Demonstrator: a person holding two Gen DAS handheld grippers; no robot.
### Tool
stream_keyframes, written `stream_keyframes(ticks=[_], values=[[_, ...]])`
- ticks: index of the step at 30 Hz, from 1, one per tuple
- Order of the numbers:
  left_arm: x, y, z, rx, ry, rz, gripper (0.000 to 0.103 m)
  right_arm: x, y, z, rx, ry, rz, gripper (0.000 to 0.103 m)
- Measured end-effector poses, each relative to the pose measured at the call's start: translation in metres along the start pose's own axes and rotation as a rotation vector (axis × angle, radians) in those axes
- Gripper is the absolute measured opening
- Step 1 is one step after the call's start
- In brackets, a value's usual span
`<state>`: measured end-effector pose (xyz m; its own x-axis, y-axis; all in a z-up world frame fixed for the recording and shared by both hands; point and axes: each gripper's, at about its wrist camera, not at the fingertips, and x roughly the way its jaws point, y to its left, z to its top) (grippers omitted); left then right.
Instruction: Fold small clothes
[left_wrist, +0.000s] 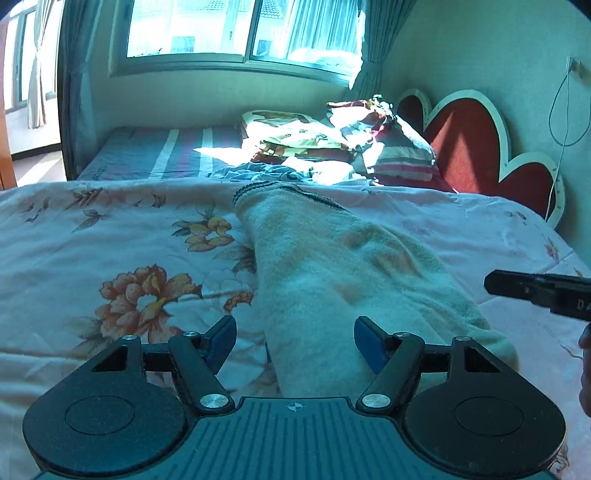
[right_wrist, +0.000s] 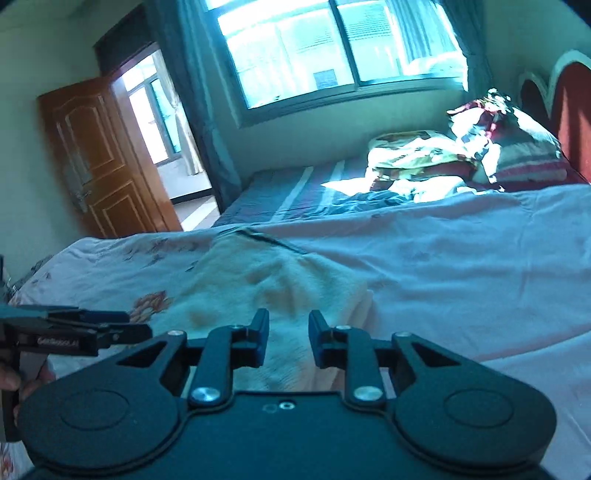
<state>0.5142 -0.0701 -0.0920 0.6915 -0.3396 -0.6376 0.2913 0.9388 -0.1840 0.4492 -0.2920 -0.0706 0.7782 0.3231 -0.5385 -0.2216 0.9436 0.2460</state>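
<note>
A cream fuzzy sock (left_wrist: 332, 280) with a dark striped cuff lies lengthwise on the floral bedspread (left_wrist: 110, 240), cuff far, toe near. My left gripper (left_wrist: 295, 341) is open, its blue pads on either side of the sock's near end, holding nothing. My right gripper (left_wrist: 535, 291) comes in from the right edge, beside the sock's toe. In the right wrist view the right gripper (right_wrist: 288, 338) is open over the sock (right_wrist: 277, 284), empty. The left gripper (right_wrist: 92, 326) shows at the left.
A heap of clothes and pillows (left_wrist: 332, 144) lies at the far side of the bed by the red headboard (left_wrist: 469, 147). A window (right_wrist: 332, 48) is behind, and a wooden door (right_wrist: 99, 162) stands open at the left.
</note>
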Motion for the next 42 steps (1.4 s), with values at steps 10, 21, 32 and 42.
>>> stream_keyframes(ticks=[10, 21, 32, 42], values=[[0.004, 0.0, -0.044, -0.043, 0.015, 0.028, 0.071, 0.025, 0.02, -0.035, -0.141, 0.135, -0.084, 0.013], [0.023, 0.001, 0.039, 0.023, -0.08, 0.029, 0.072, 0.034, 0.003, 0.022, -0.049, 0.022, -0.103, 0.021], [0.131, -0.013, 0.073, 0.07, 0.059, -0.034, 0.072, 0.125, -0.02, 0.034, -0.112, 0.147, -0.123, 0.018], [0.103, -0.015, 0.077, 0.085, -0.006, -0.019, 0.072, 0.094, -0.007, 0.039, -0.09, 0.033, -0.051, 0.024]])
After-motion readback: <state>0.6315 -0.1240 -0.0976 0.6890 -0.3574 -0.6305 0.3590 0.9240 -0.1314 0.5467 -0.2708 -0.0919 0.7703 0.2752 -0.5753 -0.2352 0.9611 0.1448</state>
